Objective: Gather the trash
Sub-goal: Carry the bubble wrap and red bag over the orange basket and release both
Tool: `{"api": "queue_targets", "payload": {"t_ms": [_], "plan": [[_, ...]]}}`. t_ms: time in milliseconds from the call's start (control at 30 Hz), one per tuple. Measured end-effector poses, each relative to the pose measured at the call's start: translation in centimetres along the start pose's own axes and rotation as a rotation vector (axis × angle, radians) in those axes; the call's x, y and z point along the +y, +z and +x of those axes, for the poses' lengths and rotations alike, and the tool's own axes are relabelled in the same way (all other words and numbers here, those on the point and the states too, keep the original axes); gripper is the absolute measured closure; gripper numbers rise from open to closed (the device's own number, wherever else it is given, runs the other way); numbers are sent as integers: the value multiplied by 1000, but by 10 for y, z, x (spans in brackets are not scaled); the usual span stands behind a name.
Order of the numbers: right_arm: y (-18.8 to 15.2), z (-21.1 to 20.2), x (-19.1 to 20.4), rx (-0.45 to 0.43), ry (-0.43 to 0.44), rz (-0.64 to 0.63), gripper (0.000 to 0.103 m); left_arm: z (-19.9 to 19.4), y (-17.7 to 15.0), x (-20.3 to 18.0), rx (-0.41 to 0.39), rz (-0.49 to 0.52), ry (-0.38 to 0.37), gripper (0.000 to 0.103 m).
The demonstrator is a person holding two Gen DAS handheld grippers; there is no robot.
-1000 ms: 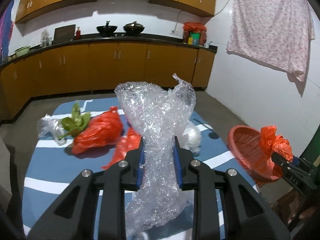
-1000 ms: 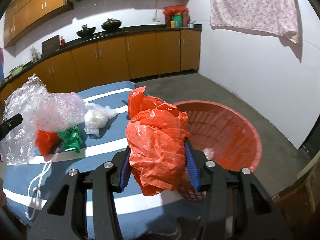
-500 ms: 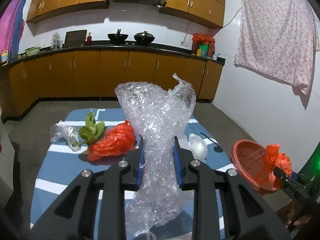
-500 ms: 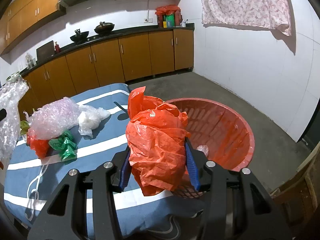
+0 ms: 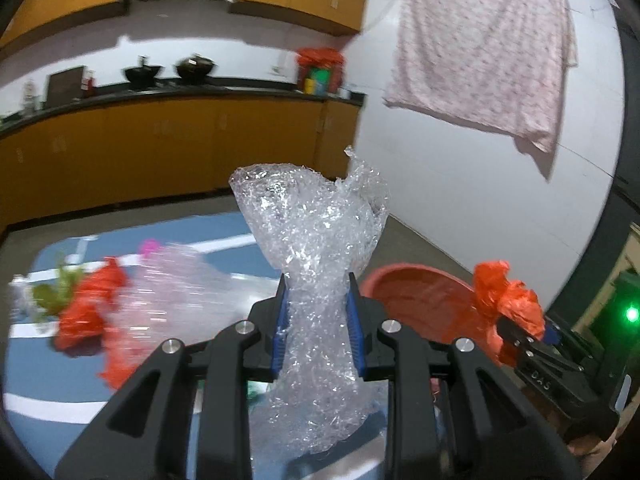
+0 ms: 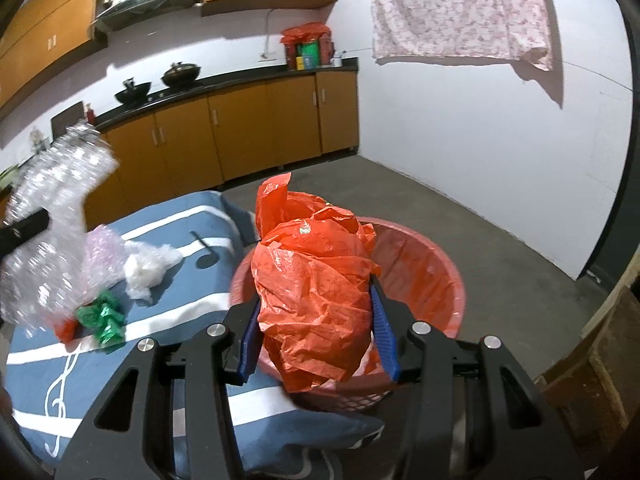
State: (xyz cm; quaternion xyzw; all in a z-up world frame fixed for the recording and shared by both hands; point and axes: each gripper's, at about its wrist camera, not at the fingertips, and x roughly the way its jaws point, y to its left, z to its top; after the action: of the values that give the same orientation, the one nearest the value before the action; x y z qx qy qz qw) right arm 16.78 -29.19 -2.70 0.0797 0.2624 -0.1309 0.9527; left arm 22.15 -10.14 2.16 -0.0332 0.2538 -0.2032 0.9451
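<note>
Left gripper: blue-padded fingers clenched on the waist of a crumpled wad of clear bubble wrap; the wad flares above the fingers and hangs below them.
Right gripper: fingers grasping a crumpled orange-red plastic bag, pads pressed against both of its sides.
Basket: round red plastic mesh basket stands at the tabletop's edge, directly behind and below the held bag; in the left wrist view its rim lies at 3 o'clock of the bubble wrap.
Tabletop: blue cloth with white stripes and music-note marks.
Trash on tabletop, right wrist view: a crumpled white plastic bag at 9 o'clock of the basket; a pale pink bubble-wrap lump just beside it, further toward 9 o'clock; a green foil wrapper at 6 o'clock of the lump, with a red scrap touching it.
Trash on tabletop, left wrist view: blurred; a red plastic bag and green leafy scraps toward 9 o'clock.
Cross-view: the right gripper with its bag shows at 3 o'clock in the left wrist view, over the basket's far rim.
Background: orange-brown kitchen cabinets; pink floral cloth hung on the white wall.
</note>
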Motion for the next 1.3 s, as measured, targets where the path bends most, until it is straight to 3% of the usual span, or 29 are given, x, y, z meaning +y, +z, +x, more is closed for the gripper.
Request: {"api": "queue_targets", "payload": {"t_ms": [233, 467, 867, 967, 1100, 1300], "plan": [[13, 16, -23, -12, -42, 60, 55, 61, -14, -47, 89, 59, -119, 77], [17, 42, -35, 5, -65, 91, 55, 107, -20, -71, 149, 103, -156, 77], [19, 66, -43, 20, -71, 131, 55, 150, -22, -87, 198, 124, -196, 77], [21, 67, -46, 14, -48, 150, 52, 152, -24, -86, 201, 121, -199, 71], [21, 65, -50, 0, -35, 172, 38, 154, -25, -80, 204, 106, -190, 55], [18, 58, -54, -3, -55, 172, 27, 149, -25, -69, 207, 73, -163, 44]]}}
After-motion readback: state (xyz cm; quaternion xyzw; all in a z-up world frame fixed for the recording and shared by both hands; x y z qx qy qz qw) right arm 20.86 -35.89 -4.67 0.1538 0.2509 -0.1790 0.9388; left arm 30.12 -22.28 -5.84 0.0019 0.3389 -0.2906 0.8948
